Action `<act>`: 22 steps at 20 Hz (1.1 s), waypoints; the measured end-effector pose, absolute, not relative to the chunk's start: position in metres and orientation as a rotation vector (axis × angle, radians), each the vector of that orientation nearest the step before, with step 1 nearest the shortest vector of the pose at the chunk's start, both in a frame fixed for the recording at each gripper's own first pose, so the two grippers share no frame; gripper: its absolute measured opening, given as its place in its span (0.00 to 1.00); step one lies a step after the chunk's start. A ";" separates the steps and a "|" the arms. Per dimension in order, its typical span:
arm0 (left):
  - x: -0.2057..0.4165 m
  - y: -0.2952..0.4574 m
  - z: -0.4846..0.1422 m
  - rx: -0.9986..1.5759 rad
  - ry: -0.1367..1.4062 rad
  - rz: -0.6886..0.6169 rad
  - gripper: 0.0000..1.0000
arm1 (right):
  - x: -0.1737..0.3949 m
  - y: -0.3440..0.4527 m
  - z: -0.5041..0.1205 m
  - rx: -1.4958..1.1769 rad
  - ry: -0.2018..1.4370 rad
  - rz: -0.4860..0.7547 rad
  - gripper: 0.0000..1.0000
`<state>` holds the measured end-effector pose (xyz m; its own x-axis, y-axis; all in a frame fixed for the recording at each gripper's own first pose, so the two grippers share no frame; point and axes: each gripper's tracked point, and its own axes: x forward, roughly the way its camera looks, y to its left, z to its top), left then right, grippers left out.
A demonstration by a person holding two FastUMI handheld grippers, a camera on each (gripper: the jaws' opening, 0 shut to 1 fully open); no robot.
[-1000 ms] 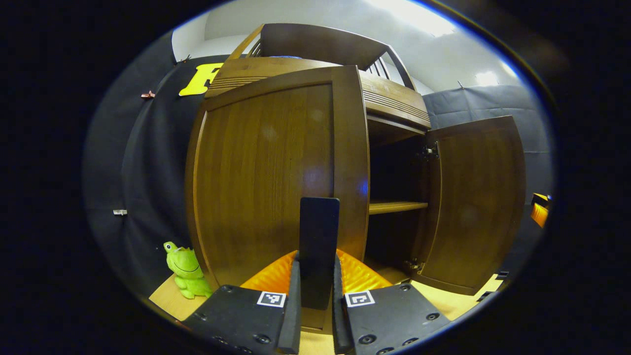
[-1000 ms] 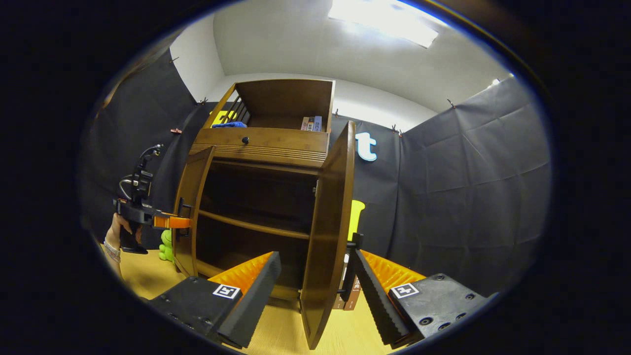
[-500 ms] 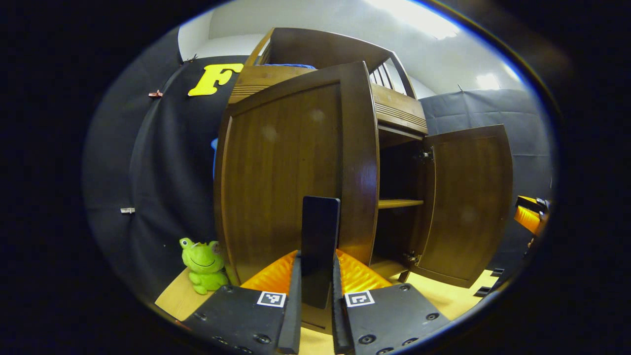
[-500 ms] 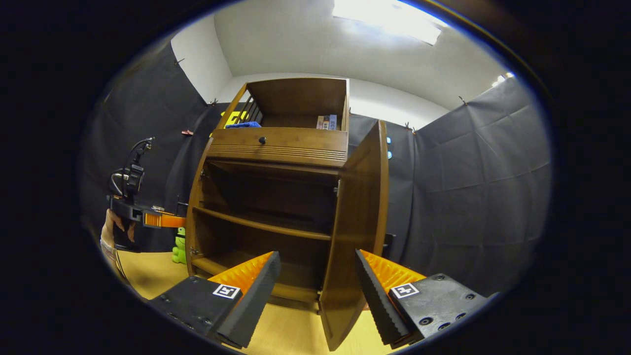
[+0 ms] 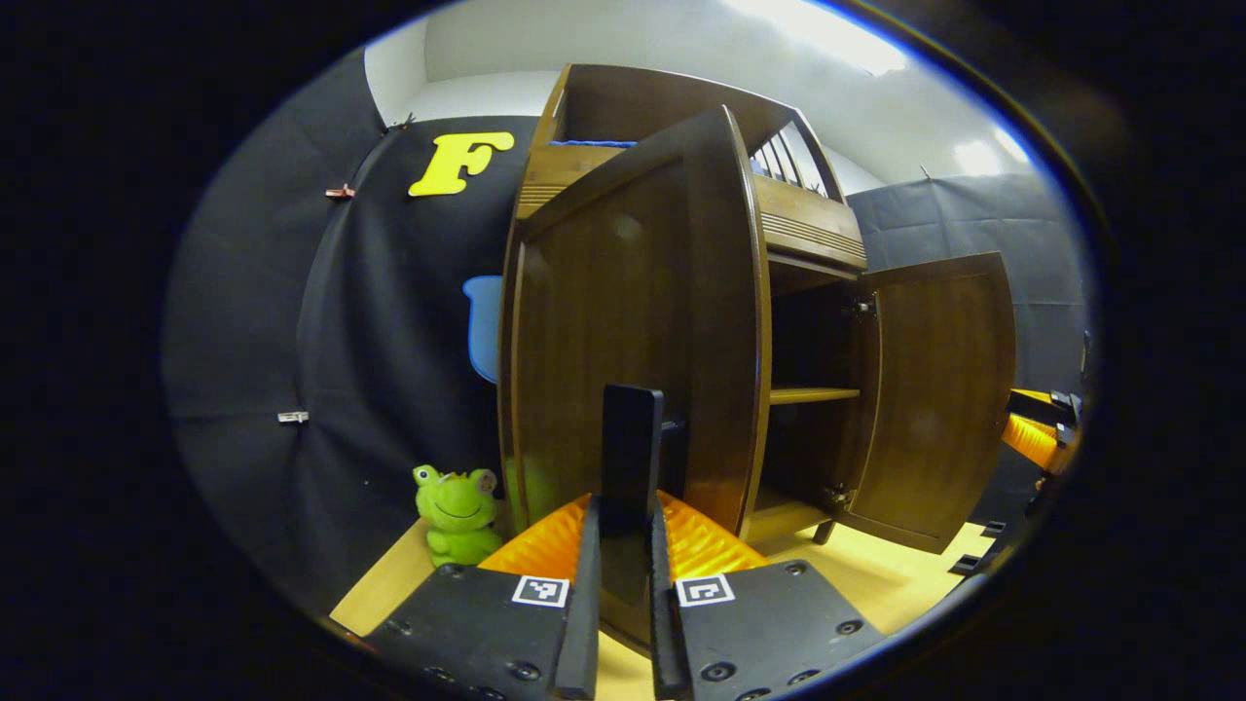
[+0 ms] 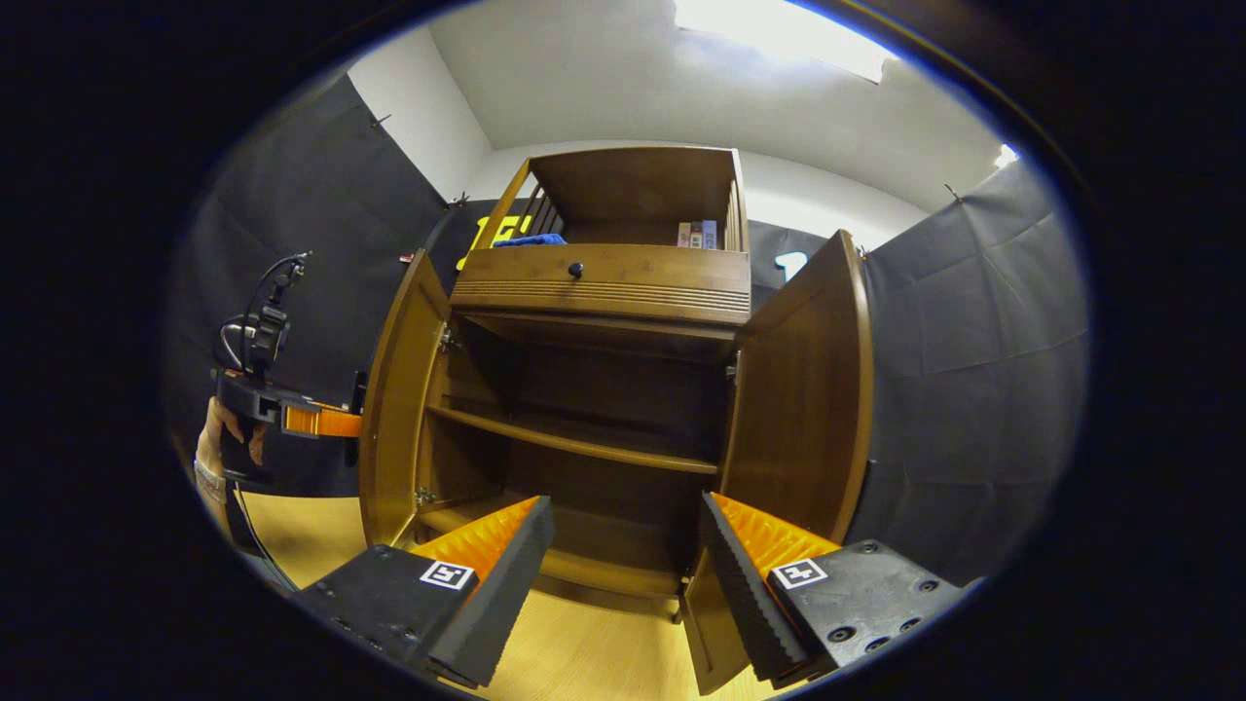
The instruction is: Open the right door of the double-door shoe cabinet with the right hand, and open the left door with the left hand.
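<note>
The brown wooden shoe cabinet (image 6: 599,292) stands with both doors swung out, baring dark shelves (image 6: 574,443). In the left gripper view my left gripper (image 5: 623,560) is shut on the black upright handle (image 5: 631,438) of the left door (image 5: 604,312), whose outer face I see. The right door (image 5: 939,389) hangs wide beyond it. In the right gripper view my right gripper (image 6: 623,570) is open and holds nothing. It is in front of the cabinet's opening, with the right door (image 6: 803,389) just to its right. The left gripper (image 6: 292,419) and a hand (image 6: 219,448) are at the left door (image 6: 394,399).
A green frog toy (image 5: 456,501) sits on the yellow wooden floor (image 5: 876,584) left of the cabinet. The top compartment holds a blue cloth (image 6: 526,239) and books (image 6: 696,234). A drawer with a black knob (image 6: 575,269) sits above the doors. Black cloth walls close in behind and on both sides.
The left door has swung further out with my left gripper on its handle. The right door, earlier between my right gripper's open fingers, now stands to their right, wider open.
</note>
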<state>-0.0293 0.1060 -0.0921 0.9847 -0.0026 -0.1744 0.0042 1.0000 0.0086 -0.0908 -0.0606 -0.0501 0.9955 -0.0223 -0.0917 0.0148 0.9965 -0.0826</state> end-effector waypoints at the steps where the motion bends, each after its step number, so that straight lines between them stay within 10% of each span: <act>1: -0.033 0.112 -0.092 0.009 0.174 0.011 0.25 | -0.089 -0.056 -0.051 -0.083 0.093 -0.009 0.95; 17: -0.095 0.189 -0.086 0.092 0.213 0.263 0.12 | -0.068 -0.010 -0.069 -0.063 0.119 0.094 0.95; 22: -0.116 0.133 -0.054 0.040 0.130 0.126 0.12 | -0.064 -0.006 -0.069 -0.051 0.129 0.105 0.94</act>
